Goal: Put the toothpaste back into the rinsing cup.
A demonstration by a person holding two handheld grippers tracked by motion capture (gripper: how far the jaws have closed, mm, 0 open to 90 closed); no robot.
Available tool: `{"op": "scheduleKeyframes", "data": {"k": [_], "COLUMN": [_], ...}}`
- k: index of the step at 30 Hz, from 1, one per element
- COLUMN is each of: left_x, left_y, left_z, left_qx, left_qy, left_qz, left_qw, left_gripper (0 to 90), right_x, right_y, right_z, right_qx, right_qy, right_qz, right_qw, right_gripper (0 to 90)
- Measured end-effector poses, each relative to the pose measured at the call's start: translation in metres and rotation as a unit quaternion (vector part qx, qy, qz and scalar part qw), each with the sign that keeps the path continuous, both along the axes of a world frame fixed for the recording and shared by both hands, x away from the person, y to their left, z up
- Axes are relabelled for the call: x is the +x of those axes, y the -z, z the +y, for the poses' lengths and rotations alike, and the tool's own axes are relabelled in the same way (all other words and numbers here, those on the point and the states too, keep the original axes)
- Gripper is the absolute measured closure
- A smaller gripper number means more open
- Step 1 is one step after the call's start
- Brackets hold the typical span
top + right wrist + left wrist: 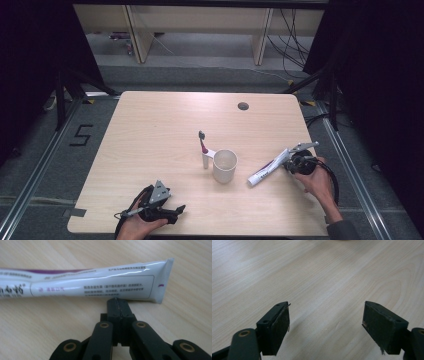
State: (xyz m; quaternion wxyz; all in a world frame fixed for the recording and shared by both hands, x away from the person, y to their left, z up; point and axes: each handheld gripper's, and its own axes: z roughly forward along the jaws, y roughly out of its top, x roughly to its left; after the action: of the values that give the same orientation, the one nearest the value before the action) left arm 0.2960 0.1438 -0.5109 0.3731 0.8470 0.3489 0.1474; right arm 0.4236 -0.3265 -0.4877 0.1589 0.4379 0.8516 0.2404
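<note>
From where I sit the pale wooden table (150, 150) takes up most of the high view, with a small round grommet hole (243, 106) near its far edge. My left gripper (176, 210) rests low at the near left corner of the table, and in the left gripper view its two black jaws stand wide apart over bare wood, nothing between them. My right gripper (289, 161) is at the right side of the table, held in the person's right hand (315, 180), its jaws pressed flat together; in the right gripper view the closed tips meet the lower edge of the toothpaste tube (95, 285) close to its crimped end, and I read that as a pinch on the tube (the contact itself is hidden behind the tips). In the high view the tube slants from the gripper toward the white cup (224, 166), its capped end just right of the cup. The cup stands upright near the table's centre. Just left of it a toothbrush (202, 142) stands upright in a small white holder (206, 159), touching or nearly touching the cup.
</note>
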Motion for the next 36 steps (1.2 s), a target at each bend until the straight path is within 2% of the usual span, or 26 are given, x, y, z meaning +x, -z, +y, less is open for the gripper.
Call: {"op": "scheduleKeyframes", "data": {"k": [2, 3, 4, 6, 8, 9, 10, 12, 13, 14, 16, 17, 19, 20, 22, 24, 25, 27, 28, 29, 30, 32, 33, 34, 35, 36], "left_x": [0.0, 0.001, 0.001, -0.001, 0.0, 0.0, 0.0, -0.001, 0.0, 0.0, 0.0, -0.001, 0.0, 0.0, -0.001, 0.0, 0.0, -0.001, -0.001, -0.001, -0.001, -0.001, -0.001, -0.001, 0.0, -0.001], "left_y": [0.0, 0.001, 0.001, 0.001, 0.001, 0.001, 0.001, 0.001, 0.001, 0.001, 0.001, 0.001, 0.001, 0.001, 0.001, 0.001, 0.001, 0.001, 0.0, 0.0, 0.0, 0.001, 0.0, 0.0, 0.0, 0.001], "left_z": [0.0, -0.001, -0.001, -0.001, -0.002, -0.002, -0.002, -0.002, -0.002, -0.002, -0.002, -0.002, -0.003, -0.003, -0.002, -0.002, -0.003, -0.002, -0.002, -0.002, -0.002, -0.003, -0.002, -0.002, -0.002, -0.003], "left_qx": [-0.002, -0.003, -0.001, -0.001, -0.001, -0.002, -0.001, 0.0, 0.0, -0.001, -0.001, 0.002, -0.004, -0.007, 0.002, 0.002, -0.007, 0.001, 0.004, 0.003, 0.001, -0.007, 0.003, 0.001, 0.001, -0.007], "left_qy": [-0.001, -0.006, -0.004, 0.0, 0.001, 0.001, 0.001, 0.002, 0.002, 0.002, 0.002, 0.005, 0.0, -0.002, 0.005, 0.004, -0.002, 0.002, 0.005, 0.004, 0.004, -0.002, 0.002, 0.002, 0.003, -0.003], "left_qz": [0.001, -0.001, 0.0, 0.002, 0.002, 0.002, 0.003, 0.003, 0.003, 0.003, 0.003, 0.004, 0.002, 0.002, 0.003, 0.003, 0.002, 0.002, 0.003, 0.004, 0.002, 0.002, 0.003, 0.003, 0.003, 0.001], "left_qw": [1.0, 1.0, 1.0, 1.0, 1.0, 1.0, 1.0, 1.0, 1.0, 1.0, 1.0, 1.0, 1.0, 1.0, 1.0, 1.0, 1.0, 1.0, 1.0, 1.0, 1.0, 1.0, 1.0, 1.0, 1.0, 1.0], "left_gripper": [21.2, 21.2, 21.2, 21.2, 21.2, 21.2, 21.2, 21.2, 21.2, 21.2, 21.2, 21.2, 21.2, 21.3, 21.3, 21.3, 21.2, 21.2, 21.3, 21.2, 21.3, 21.3, 21.2, 21.3, 21.2, 21.3], "right_x": [0.004, 0.006, 0.009, 0.014, 0.019, 0.021, 0.023, 0.025, 0.028, 0.03, 0.031, 0.032, 0.034, 0.035, 0.036, 0.039, 0.039, 0.039, 0.039, 0.039, 0.037, 0.037, 0.034, 0.033, 0.03, 0.027], "right_y": [-0.002, -0.005, -0.003, -0.007, -0.006, -0.007, -0.006, -0.008, -0.007, -0.004, -0.007, -0.005, -0.006, -0.004, -0.005, -0.002, -0.004, -0.004, -0.006, -0.004, -0.008, -0.008, -0.012, -0.014, -0.017, -0.019], "right_z": [0.004, 0.005, 0.008, 0.009, 0.013, 0.013, 0.015, 0.018, 0.018, 0.02, 0.023, 0.025, 0.027, 0.028, 0.032, 0.035, 0.036, 0.038, 0.039, 0.04, 0.04, 0.039, 0.04, 0.039, 0.039, 0.041], "right_qx": [0.008, 0.008, 0.015, 0.006, 0.015, 0.006, 0.01, 0.008, 0.004, 0.014, 0.014, 0.018, 0.01, 0.01, 0.013, 0.016, 0.013, 0.011, 0.01, 0.017, 0.017, 0.026, 0.026, 0.021, 0.035, 0.045], "right_qy": [0.001, 0.003, 0.002, -0.001, 0.004, 0.0, 0.003, 0.004, -0.006, -0.005, 0.001, 0.002, -0.005, -0.006, -0.003, -0.006, -0.008, -0.006, -0.006, -0.003, 0.006, 0.0, 0.011, 0.008, 0.014, 0.026], "right_qz": [-0.013, -0.003, -0.024, -0.009, -0.013, -0.008, -0.014, -0.002, -0.011, -0.026, -0.005, -0.016, -0.006, -0.012, -0.002, -0.018, -0.012, -0.01, -0.002, -0.017, 0.005, -0.012, -0.005, -0.004, -0.008, 0.003], "right_qw": [0.9999, 1.0, 0.9996, 0.9999, 0.9998, 0.9999, 0.9999, 1.0, 0.9999, 0.9996, 0.9999, 0.9997, 0.9999, 0.9999, 0.9999, 0.9997, 0.9998, 0.9999, 0.9999, 0.9997, 0.9998, 0.9996, 0.9996, 0.9997, 0.9993, 0.9987], "right_gripper": [89.9, 89.9, 89.9, 89.9, 89.9, 89.9, 89.9, 89.7, 89.8, 89.7, 89.7, 89.7, 89.4, 89.4, 89.0, 88.6, 88.4, 87.7, 86.9, 85.5, 83.6, 79.3, 75.6, 71.9, 67.8, 66.0]}}
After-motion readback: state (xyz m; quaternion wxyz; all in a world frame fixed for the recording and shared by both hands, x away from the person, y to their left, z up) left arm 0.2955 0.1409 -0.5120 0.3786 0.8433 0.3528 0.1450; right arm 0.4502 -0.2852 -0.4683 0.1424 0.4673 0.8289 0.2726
